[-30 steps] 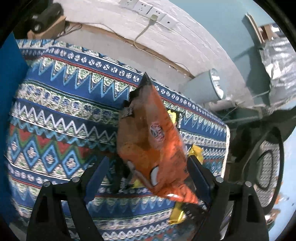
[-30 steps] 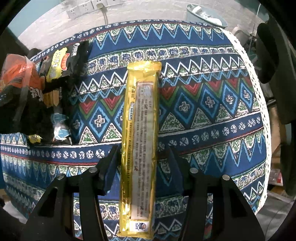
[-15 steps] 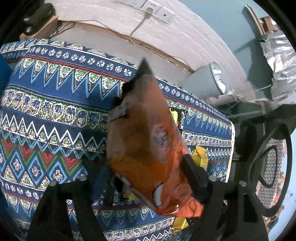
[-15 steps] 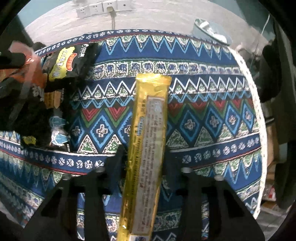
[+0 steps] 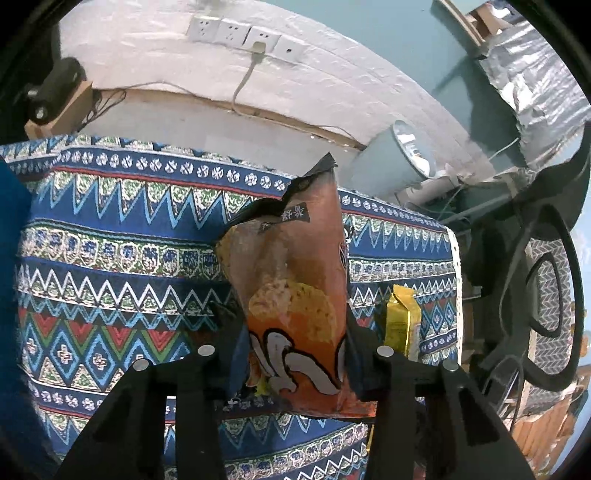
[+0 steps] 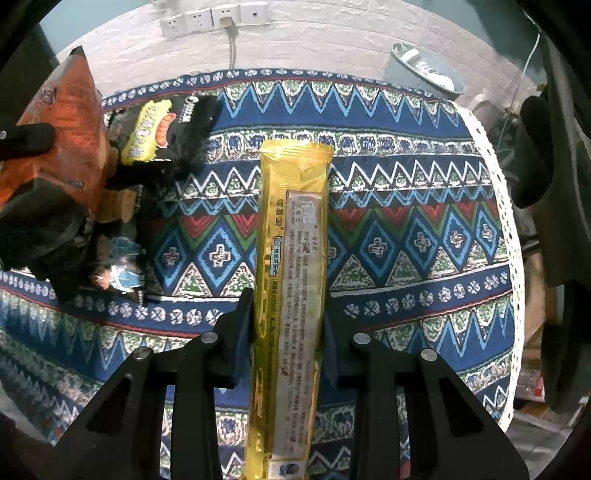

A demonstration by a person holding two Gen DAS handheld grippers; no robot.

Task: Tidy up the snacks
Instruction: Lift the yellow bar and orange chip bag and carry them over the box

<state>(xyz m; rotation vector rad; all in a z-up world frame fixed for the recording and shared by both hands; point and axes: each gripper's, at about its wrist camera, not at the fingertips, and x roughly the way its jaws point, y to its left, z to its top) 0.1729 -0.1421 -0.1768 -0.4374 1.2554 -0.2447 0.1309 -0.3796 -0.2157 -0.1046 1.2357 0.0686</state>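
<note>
On my left wrist view I count one orange chip bag [image 5: 295, 291], standing upright between the two fingers of the left gripper [image 5: 295, 354]; the jaws are closing, and both pads already press the bag's lower sides, so it is gripped. Beneath it lies one patterned tablecloth [image 5: 110, 258] in blue, red and green bands. Just right of the bag I see the top end of one gold packet [image 5: 400, 321]. Beyond the table, one row of four wall sockets [image 5: 245, 35] carries one plugged cable, and one grey bin [image 5: 391, 158] sits to the right on the floor. On my right wrist view, the same orange bag [image 6: 70, 122] appears at far left with one dark finger against it. Next to it I count one black and yellow snack bag [image 6: 166, 133] lying on the cloth, with smaller wrappers below it that I cannot count reliably. At centre, the right gripper [image 6: 288, 325] is clamped on the one long gold packet [image 6: 295, 236], which runs lengthwise between the jaws over the cloth. The grey bin [image 6: 421, 74] stands at upper right.
</note>
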